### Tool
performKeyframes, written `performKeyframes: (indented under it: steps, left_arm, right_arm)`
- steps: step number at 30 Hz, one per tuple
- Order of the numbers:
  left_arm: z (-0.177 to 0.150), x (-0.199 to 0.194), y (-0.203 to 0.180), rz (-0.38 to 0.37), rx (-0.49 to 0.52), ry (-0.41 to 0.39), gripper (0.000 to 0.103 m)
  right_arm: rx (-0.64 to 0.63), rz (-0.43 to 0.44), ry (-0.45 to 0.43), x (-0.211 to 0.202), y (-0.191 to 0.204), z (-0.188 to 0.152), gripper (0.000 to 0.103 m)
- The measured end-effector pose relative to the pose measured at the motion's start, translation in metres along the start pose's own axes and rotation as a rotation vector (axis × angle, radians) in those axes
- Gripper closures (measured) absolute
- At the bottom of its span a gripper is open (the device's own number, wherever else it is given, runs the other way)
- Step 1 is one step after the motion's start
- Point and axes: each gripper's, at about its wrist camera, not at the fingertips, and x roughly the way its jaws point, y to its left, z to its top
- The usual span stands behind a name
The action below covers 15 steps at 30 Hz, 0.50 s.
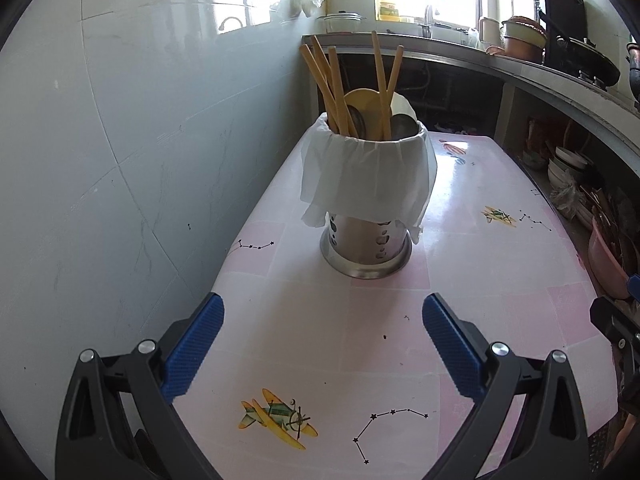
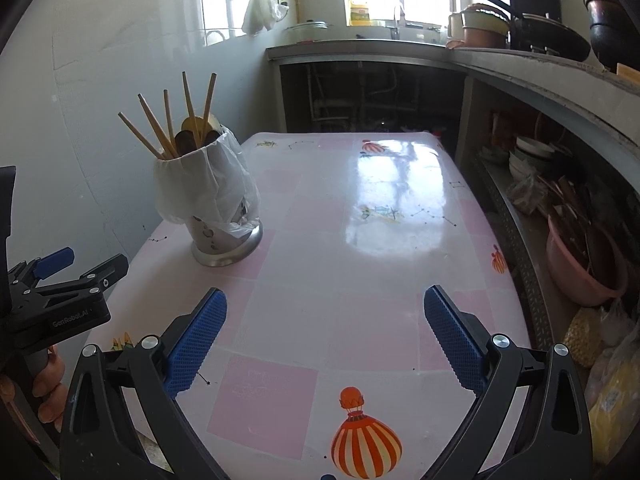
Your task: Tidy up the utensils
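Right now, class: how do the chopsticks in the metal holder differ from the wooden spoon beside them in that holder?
The chopsticks are thin straight sticks, while the wooden spoon shows a broad rounded bowl. The chopsticks rise well above the rim and lean apart at different angles; the spoon sits lower, its bowl only just above the rim. Several chopsticks show, one such spoon. Both look like pale wood and stand in the metal holder, which is lined with a white bag.

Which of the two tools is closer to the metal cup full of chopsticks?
The left. The left tool points straight at the cup, open, just short of it. The right tool, also open, sits farther off; from there the cup stands ahead and well to the left.
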Motion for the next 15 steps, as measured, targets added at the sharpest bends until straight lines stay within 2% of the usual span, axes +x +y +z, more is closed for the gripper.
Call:
performKeyframes:
  steps: [15]
  left_arm:
    - [0.001, 0.006, 0.009, 0.044, -0.009, -0.002, 0.006]
  right_arm:
    - [0.003, -0.019, 0.041, 0.014, 0.002, -0.002, 0.008]
